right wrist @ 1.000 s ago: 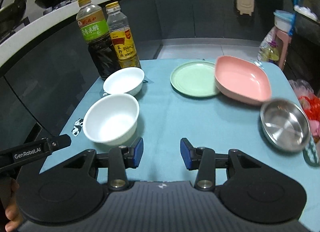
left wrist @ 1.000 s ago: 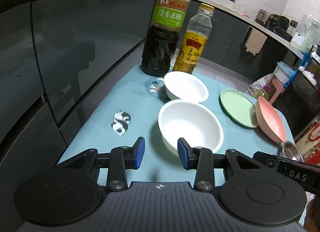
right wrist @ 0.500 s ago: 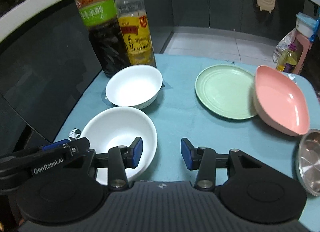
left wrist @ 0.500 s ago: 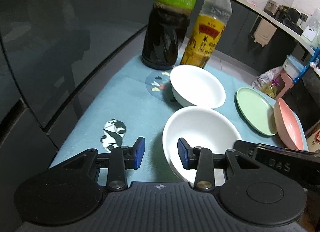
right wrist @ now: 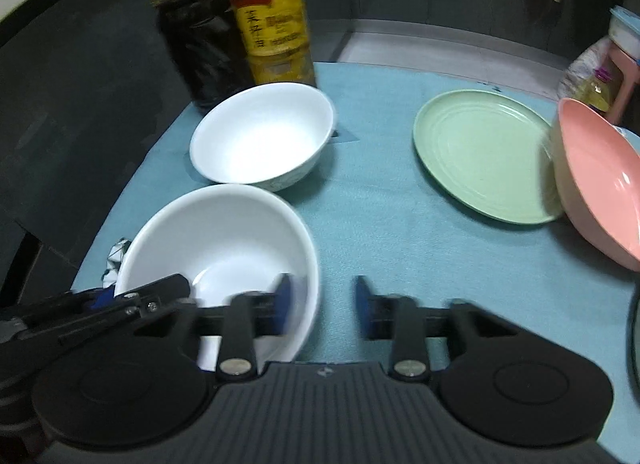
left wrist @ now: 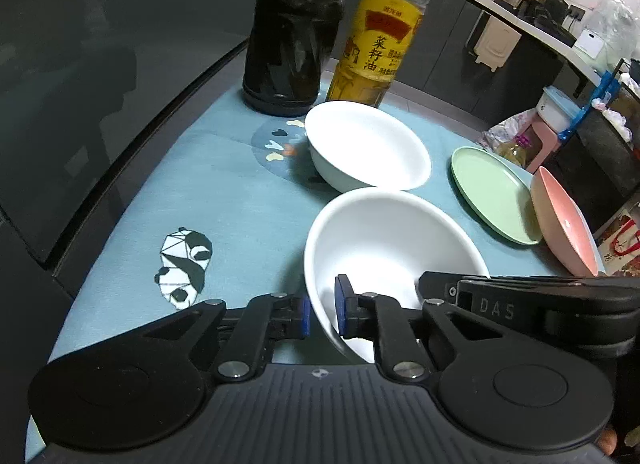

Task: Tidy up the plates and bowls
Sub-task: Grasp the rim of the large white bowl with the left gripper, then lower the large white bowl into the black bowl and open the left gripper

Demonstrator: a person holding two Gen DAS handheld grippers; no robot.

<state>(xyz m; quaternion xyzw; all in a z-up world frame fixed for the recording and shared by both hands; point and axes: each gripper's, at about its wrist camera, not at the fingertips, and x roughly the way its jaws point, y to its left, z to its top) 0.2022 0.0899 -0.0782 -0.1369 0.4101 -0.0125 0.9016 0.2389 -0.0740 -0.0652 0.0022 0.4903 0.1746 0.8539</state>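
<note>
A large white bowl stands nearest on the blue tablecloth. My left gripper is shut on its near left rim, one pad inside and one outside. My right gripper straddles the bowl's right rim; its jaws are closing, and a gap still shows between the outer pad and the rim. Just behind stands a smaller white bowl. To the right lie a green plate and a pink dish that leans on the plate's edge.
A dark vinegar bottle and a yellow oil bottle stand behind the bowls at the table's far left. Dark cabinet fronts run close along the left edge. A panda print marks the cloth at the left.
Both grippers came forward and down onto the near white bowl. The left jaws went from open to shut on its rim. The right jaws narrowed around the opposite rim.
</note>
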